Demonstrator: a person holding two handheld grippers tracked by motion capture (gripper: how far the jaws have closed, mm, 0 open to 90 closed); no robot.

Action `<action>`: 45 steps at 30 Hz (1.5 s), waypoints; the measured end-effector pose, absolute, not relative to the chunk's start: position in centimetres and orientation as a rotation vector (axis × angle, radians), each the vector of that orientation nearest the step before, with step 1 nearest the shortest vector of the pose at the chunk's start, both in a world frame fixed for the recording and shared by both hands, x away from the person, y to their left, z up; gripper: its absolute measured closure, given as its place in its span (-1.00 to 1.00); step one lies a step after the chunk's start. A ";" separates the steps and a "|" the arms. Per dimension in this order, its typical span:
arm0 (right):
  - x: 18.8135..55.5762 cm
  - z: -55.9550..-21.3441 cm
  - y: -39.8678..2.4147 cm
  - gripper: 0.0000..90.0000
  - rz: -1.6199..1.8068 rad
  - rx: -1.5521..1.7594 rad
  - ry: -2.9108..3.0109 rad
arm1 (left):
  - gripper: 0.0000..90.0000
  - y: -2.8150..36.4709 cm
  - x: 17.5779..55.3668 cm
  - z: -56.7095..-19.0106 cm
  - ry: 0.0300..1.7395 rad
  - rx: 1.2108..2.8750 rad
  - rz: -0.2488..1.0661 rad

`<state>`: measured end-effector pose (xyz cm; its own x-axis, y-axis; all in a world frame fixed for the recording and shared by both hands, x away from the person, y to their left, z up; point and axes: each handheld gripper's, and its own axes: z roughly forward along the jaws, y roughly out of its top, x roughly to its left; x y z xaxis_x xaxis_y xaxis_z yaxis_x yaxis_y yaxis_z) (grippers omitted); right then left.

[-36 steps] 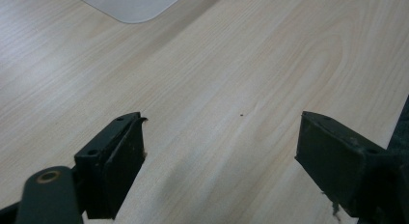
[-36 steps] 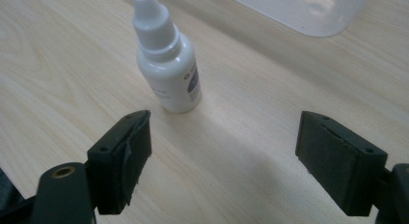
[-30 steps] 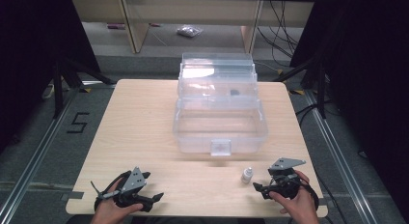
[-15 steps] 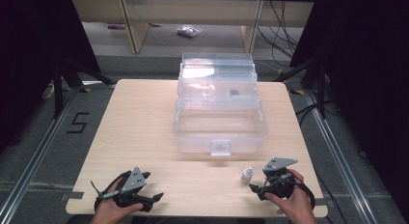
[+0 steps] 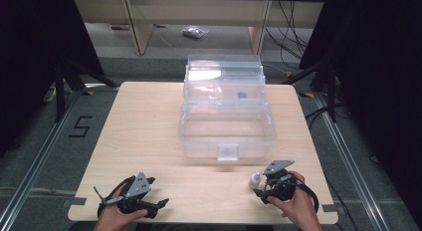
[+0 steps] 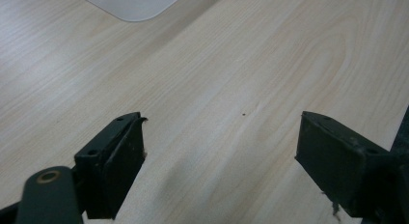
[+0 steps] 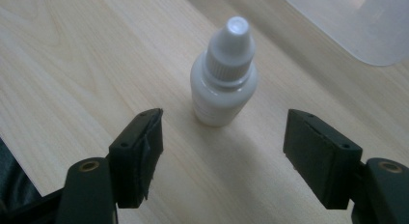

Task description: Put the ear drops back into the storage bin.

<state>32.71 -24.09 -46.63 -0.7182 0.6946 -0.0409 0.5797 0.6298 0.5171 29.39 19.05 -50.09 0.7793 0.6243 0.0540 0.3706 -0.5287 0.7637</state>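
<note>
High view
- Table (image 5: 149, 131): pale wood, the person's forearms entering from the near edge.
- Clear case (image 5: 226, 136): transparent plastic box with tiered trays, standing open at mid-table, its latch facing the person.
- Dropper bottle (image 5: 255, 179): small, white, upright on the table near the near right edge, in front of the case's right corner and apart from it.
- Right gripper (image 5: 262, 191): in the right hand, just beside the bottle on its near-right side, pointing toward it.
- Left gripper (image 5: 161, 203): in the left hand at the near left edge, well apart from the bottle.
- Nearer hand: the right, by a wide margin.

Left gripper view
- Jaws: standing wide apart, nothing between them but bare table (image 6: 231, 89).
- Background: a rounded corner of the clear case (image 6: 130, 2) at the top edge.

Right gripper view
- Dropper bottle (image 7: 224, 74): straight ahead of the jaws, centred on the gap, just beyond the pads; long axis vertical, cap uppermost.
- Jaws: have just been closing, yet stand wider than the bottle; nothing is between the pads and neither touches the bottle.
- Relation for the coming move: judged, a short advance along the gripper's own line would bring the pads level with the bottle's body, ready to close across its upright axis.
- Background: corner of the clear case (image 7: 357, 21) at upper right.
</note>
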 end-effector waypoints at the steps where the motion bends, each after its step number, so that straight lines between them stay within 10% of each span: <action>1: 32.9 -46.6 -23.8 -0.29 0.692 1.040 2.634 | -0.63 19.1 29.5 -50.1 0.731 2.191 0.414; 45: 37.1 -46.4 -20.1 0.33 0.380 0.853 2.872 | -0.63 19.1 29.4 -50.2 0.732 2.193 0.401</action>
